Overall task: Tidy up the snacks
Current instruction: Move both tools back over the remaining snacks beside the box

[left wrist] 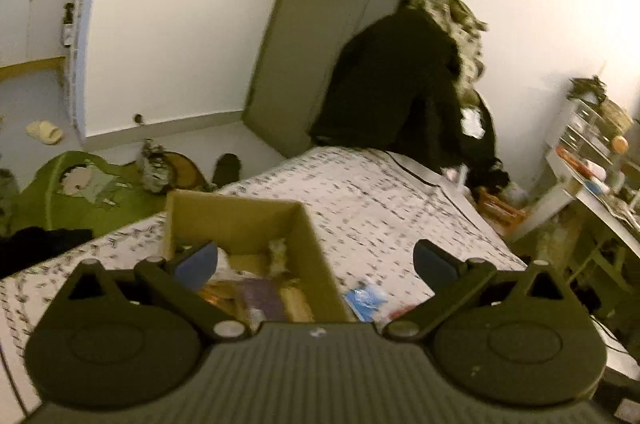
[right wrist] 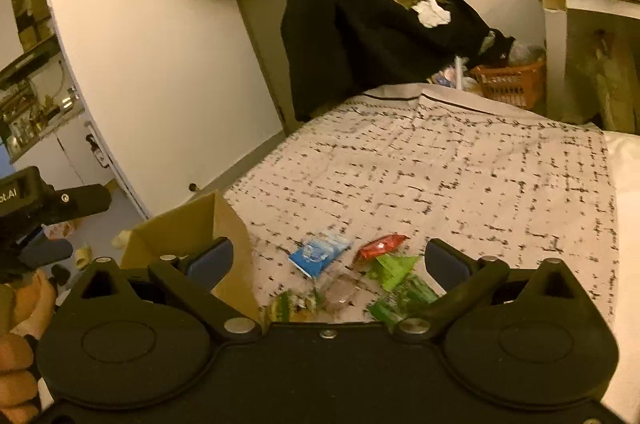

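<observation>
An open cardboard box [left wrist: 240, 220] stands on the bed and holds several snack packets [left wrist: 260, 296]. My left gripper [left wrist: 316, 260] is open and empty above the box's right wall. A blue packet [left wrist: 366, 298] lies on the bed right of the box. In the right wrist view the box [right wrist: 192, 228] is at the left. A blue packet [right wrist: 318, 254], a red packet [right wrist: 380, 246], green packets [right wrist: 394, 282] and a brownish packet [right wrist: 340, 298] lie loose on the bedsheet. My right gripper [right wrist: 328, 260] is open and empty above them.
The bed has a patterned sheet [right wrist: 460, 176]. A pile of dark clothes [right wrist: 360, 24] sits at the bed's far end. An orange basket [right wrist: 512, 80] and a desk [right wrist: 592, 0] stand at the right. A green bag [left wrist: 80, 192] lies on the floor.
</observation>
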Demonstrator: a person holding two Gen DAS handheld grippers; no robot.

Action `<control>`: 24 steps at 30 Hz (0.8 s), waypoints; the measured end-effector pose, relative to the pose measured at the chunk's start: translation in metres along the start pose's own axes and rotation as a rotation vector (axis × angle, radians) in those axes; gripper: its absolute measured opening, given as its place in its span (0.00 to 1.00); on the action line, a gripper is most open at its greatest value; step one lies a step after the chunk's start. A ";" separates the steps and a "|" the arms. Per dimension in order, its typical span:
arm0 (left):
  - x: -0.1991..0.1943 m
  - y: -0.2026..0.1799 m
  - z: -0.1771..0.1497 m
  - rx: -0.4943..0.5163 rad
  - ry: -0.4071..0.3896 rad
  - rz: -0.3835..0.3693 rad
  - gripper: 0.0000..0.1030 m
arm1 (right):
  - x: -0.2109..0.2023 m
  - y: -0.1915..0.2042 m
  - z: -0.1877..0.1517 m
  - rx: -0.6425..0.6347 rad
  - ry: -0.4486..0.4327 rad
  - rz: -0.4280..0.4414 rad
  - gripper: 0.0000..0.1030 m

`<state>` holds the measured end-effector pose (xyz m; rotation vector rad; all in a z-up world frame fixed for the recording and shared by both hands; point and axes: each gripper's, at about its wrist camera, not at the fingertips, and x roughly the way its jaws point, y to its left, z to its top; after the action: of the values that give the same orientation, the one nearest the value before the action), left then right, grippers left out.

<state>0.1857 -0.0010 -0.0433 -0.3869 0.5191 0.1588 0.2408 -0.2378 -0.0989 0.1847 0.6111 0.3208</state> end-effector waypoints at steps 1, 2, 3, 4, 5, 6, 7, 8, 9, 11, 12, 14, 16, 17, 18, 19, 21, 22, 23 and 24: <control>0.000 -0.004 -0.002 -0.002 0.003 -0.015 0.99 | 0.000 -0.003 -0.001 0.001 0.004 -0.010 1.00; 0.001 -0.008 -0.004 -0.005 0.007 -0.029 0.99 | -0.001 -0.007 -0.001 0.007 0.008 -0.016 1.00; 0.002 -0.013 -0.007 -0.006 0.011 -0.034 0.99 | -0.001 -0.010 -0.001 0.014 0.011 -0.027 1.00; 0.003 -0.017 -0.010 -0.005 0.015 -0.037 0.99 | -0.002 -0.012 -0.001 0.021 0.009 -0.044 1.00; 0.003 -0.020 -0.012 -0.004 0.019 -0.041 0.98 | -0.003 -0.016 0.000 0.029 0.007 -0.060 1.00; 0.005 -0.024 -0.015 -0.004 0.023 -0.049 0.97 | -0.003 -0.018 0.000 0.034 0.009 -0.062 1.00; 0.006 -0.027 -0.017 -0.005 0.028 -0.054 0.97 | -0.003 -0.022 0.001 0.043 0.016 -0.061 1.00; 0.007 -0.030 -0.020 -0.006 0.033 -0.056 0.97 | -0.003 -0.026 0.002 0.058 0.022 -0.058 1.00; 0.007 -0.033 -0.023 -0.006 0.035 -0.061 0.97 | -0.003 -0.029 0.003 0.066 0.026 -0.054 1.00; 0.008 -0.038 -0.028 -0.016 0.034 -0.076 0.97 | -0.004 -0.036 0.004 0.077 0.038 -0.046 1.00; 0.009 -0.040 -0.030 -0.024 0.035 -0.076 0.97 | -0.003 -0.039 0.005 0.078 0.043 -0.045 1.00; 0.011 -0.045 -0.035 -0.028 0.044 -0.081 0.97 | -0.005 -0.047 0.005 0.075 0.046 -0.048 1.00; 0.014 -0.051 -0.040 -0.029 0.050 -0.086 0.97 | -0.007 -0.054 0.005 0.080 0.042 -0.069 1.00; 0.015 -0.053 -0.043 -0.028 0.053 -0.091 0.97 | -0.007 -0.060 0.005 0.095 0.039 -0.091 1.00; 0.016 -0.056 -0.045 -0.024 0.054 -0.095 0.97 | -0.008 -0.064 0.005 0.116 0.040 -0.103 1.00; 0.017 -0.058 -0.049 -0.020 0.056 -0.098 0.97 | -0.006 -0.070 0.004 0.155 0.047 -0.105 1.00; 0.019 -0.063 -0.056 -0.023 0.060 -0.114 0.97 | -0.002 -0.077 0.001 0.209 0.068 -0.100 1.00; 0.021 -0.065 -0.059 -0.023 0.065 -0.114 0.97 | 0.000 -0.079 0.000 0.218 0.074 -0.106 1.00; 0.023 -0.067 -0.063 -0.022 0.070 -0.108 0.97 | 0.002 -0.080 -0.001 0.218 0.081 -0.123 1.00; 0.024 -0.069 -0.068 -0.021 0.073 -0.105 0.97 | 0.003 -0.081 -0.002 0.218 0.084 -0.138 1.00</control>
<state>0.1928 -0.0896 -0.0878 -0.4406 0.5680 0.0486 0.2614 -0.3125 -0.1231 0.3377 0.7388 0.1284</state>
